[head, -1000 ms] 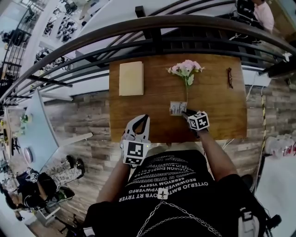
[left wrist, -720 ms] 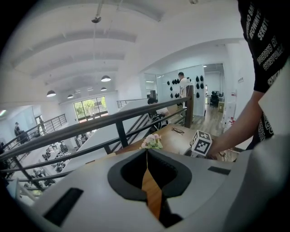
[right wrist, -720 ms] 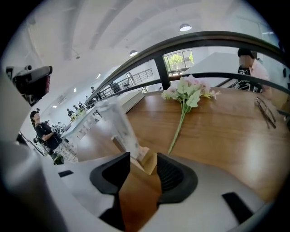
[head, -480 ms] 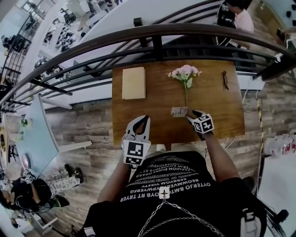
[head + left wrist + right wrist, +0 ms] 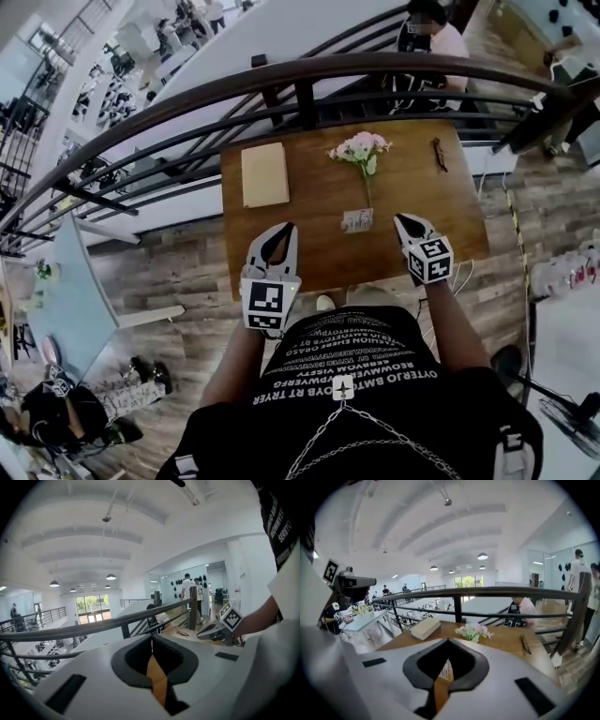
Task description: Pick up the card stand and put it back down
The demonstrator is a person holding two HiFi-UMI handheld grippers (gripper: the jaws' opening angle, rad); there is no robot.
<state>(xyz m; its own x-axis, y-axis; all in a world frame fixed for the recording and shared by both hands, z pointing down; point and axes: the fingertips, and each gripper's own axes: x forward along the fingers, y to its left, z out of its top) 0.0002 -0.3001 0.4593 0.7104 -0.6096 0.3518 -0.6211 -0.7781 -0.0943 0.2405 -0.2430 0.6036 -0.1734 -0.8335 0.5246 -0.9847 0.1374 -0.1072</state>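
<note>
A wooden table (image 5: pixel 309 202) stands beside a dark railing (image 5: pixel 328 64).

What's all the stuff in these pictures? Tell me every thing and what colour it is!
table: one, brown wood, middle of the head view.
book: one, cream, far left of the table.
flowers: one bunch, pink with a green stem, lying mid-table.
card stand: one, white, near the table's front edge, between the grippers, touched by neither.
glasses: one pair, dark, far right of the table.
railing: one, dark, curving beyond the table.
seated person: one, light top, beyond the railing.
left gripper: one, white, shut, empty, left of the card stand.
right gripper: one, white, jaws just closed on nothing, right of the card stand.
</note>
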